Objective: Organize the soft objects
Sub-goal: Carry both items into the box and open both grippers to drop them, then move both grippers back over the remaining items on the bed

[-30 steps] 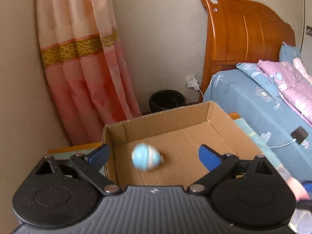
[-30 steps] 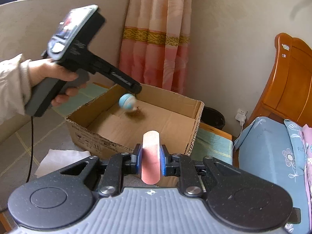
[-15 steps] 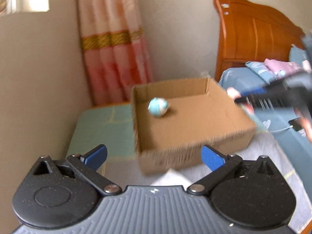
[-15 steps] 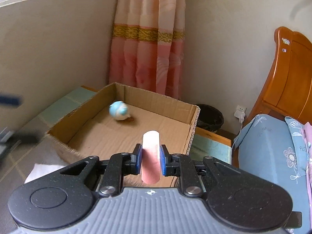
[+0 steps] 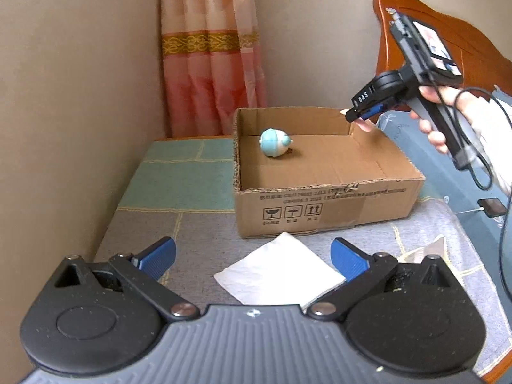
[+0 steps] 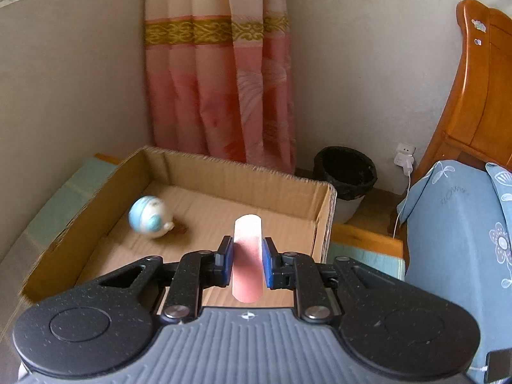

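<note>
An open cardboard box (image 5: 326,204) stands on the patchwork mat; it also shows in the right wrist view (image 6: 281,188). A blue-and-white soft ball (image 5: 274,142) lies inside it near the back left (image 6: 148,217). My left gripper (image 5: 252,256) is open and empty, low over a white folded cloth (image 5: 278,272) in front of the box. My right gripper (image 6: 246,260) is shut on a pink soft cylinder (image 6: 248,256), held above the box's right side; it shows in the left wrist view (image 5: 363,113) at the box's far right corner.
A pink curtain (image 6: 220,96) hangs behind the box. A black bin (image 6: 345,172) and a wall socket (image 6: 404,156) are at the back right. A bed with blue sheet (image 6: 457,224) and wooden headboard (image 5: 448,41) is on the right.
My left gripper has pulled back from the box and now sits low over the white cloth. My right gripper has moved forward over the box with the pink cylinder. The ball has rolled slightly.
</note>
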The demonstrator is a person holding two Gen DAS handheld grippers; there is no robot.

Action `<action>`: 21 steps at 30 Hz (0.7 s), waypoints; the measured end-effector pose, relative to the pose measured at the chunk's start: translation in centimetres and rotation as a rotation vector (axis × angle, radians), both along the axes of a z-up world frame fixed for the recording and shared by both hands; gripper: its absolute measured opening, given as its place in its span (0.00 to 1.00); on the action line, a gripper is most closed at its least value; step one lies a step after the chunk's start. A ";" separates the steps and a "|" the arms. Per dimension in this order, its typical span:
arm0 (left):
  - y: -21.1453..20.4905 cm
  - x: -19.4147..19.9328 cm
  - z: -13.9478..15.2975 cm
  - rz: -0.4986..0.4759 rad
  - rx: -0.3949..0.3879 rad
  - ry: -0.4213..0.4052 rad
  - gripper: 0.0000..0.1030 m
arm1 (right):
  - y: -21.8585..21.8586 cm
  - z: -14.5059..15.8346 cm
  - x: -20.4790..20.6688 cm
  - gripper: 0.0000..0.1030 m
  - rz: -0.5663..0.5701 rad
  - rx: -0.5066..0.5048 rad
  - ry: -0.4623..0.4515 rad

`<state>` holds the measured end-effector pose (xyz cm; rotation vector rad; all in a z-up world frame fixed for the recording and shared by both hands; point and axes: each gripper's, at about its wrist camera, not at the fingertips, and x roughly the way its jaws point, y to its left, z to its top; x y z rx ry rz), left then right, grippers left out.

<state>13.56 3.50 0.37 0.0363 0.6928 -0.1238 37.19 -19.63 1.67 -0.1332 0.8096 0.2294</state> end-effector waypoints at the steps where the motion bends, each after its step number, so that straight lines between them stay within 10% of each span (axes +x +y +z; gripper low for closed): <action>1: 0.2 0.0 -0.2 0.003 -0.005 0.003 0.99 | 0.0 -0.2 0.7 0.22 -0.008 -0.001 0.006; 8: 1.1 0.1 -1.0 0.026 -0.003 0.035 0.99 | 0.1 -2.4 3.8 0.25 -0.050 -0.016 0.051; 11: 1.3 0.0 -0.9 0.029 -0.012 0.032 1.00 | 0.1 -2.7 4.3 0.63 -0.068 -0.025 0.056; 16: 1.4 0.0 -1.1 0.034 -0.010 0.033 0.99 | -0.1 -1.8 3.4 0.69 -0.061 -0.012 0.033; 21: 1.4 -0.6 -0.8 0.026 0.006 0.017 0.99 | -0.5 0.0 1.0 0.96 -0.058 0.004 -0.019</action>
